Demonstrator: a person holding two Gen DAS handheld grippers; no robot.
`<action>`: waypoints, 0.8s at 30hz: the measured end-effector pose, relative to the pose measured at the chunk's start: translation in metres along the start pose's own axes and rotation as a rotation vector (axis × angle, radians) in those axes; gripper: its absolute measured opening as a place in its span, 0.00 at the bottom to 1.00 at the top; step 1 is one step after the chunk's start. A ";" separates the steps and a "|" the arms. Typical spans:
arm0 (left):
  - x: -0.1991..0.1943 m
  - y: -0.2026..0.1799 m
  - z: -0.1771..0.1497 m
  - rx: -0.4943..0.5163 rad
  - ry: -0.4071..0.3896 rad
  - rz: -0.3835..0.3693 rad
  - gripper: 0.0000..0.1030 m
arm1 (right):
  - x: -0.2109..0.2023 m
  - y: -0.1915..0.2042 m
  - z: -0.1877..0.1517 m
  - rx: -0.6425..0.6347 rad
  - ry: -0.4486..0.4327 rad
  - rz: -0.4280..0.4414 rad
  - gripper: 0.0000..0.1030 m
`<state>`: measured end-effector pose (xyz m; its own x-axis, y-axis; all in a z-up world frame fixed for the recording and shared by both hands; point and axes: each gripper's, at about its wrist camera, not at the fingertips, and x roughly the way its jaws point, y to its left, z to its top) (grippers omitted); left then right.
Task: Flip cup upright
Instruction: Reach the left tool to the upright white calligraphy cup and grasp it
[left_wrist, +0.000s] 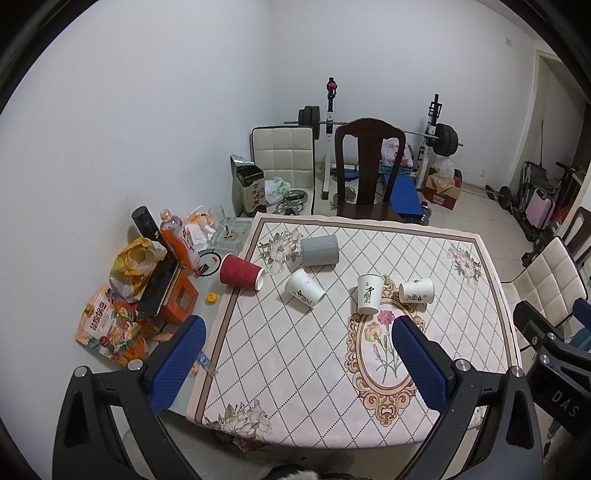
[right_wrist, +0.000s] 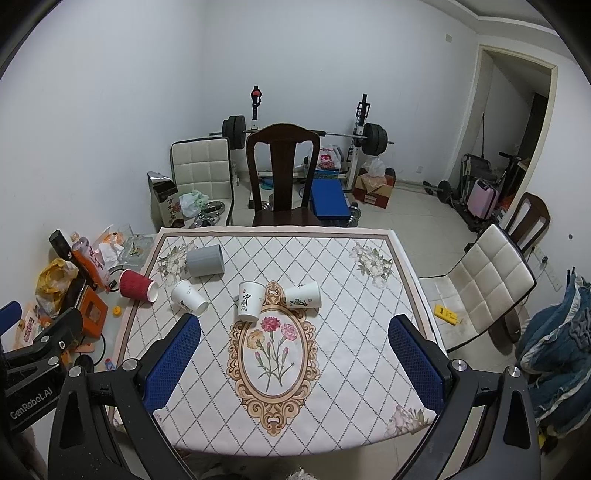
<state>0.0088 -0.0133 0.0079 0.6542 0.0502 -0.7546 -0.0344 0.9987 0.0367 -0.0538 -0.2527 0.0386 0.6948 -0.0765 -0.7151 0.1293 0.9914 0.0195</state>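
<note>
Several cups rest on the flowered tablecloth (left_wrist: 317, 354) (right_wrist: 332, 369). A red ribbed cup (left_wrist: 241, 275) (right_wrist: 137, 285), a grey cup (left_wrist: 320, 250) (right_wrist: 205, 261) and two white paper cups (left_wrist: 304, 288) (right_wrist: 188, 298), (left_wrist: 416, 290) (right_wrist: 303, 294) lie on their sides. One white cup with dark lettering (left_wrist: 369, 293) (right_wrist: 250, 301) stands with its wide mouth up. My left gripper (left_wrist: 299, 328) and right gripper (right_wrist: 295, 325) are both open and empty, held above the near part of the table, short of the cups.
Left of the cloth are snack bags (left_wrist: 107, 325), an orange box (left_wrist: 181, 302), a juice bottle (left_wrist: 177, 240) and a yellow cap (left_wrist: 211, 298). A dark wooden chair (right_wrist: 282, 177) stands at the far edge, a white chair (right_wrist: 480, 291) at the right. Weight equipment is behind.
</note>
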 end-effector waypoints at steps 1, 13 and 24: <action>0.004 -0.002 0.000 -0.002 0.011 0.005 1.00 | 0.006 -0.002 -0.002 -0.001 0.013 0.003 1.00; 0.110 -0.042 -0.037 0.021 0.225 0.050 1.00 | 0.128 -0.021 -0.048 -0.037 0.273 -0.015 1.00; 0.237 -0.089 -0.032 0.160 0.410 0.008 1.00 | 0.264 -0.044 -0.067 0.017 0.477 -0.101 1.00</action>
<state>0.1425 -0.0908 -0.1956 0.2991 0.0849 -0.9504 0.1006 0.9877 0.1199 0.0761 -0.3095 -0.1980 0.2766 -0.1113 -0.9545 0.1936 0.9794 -0.0580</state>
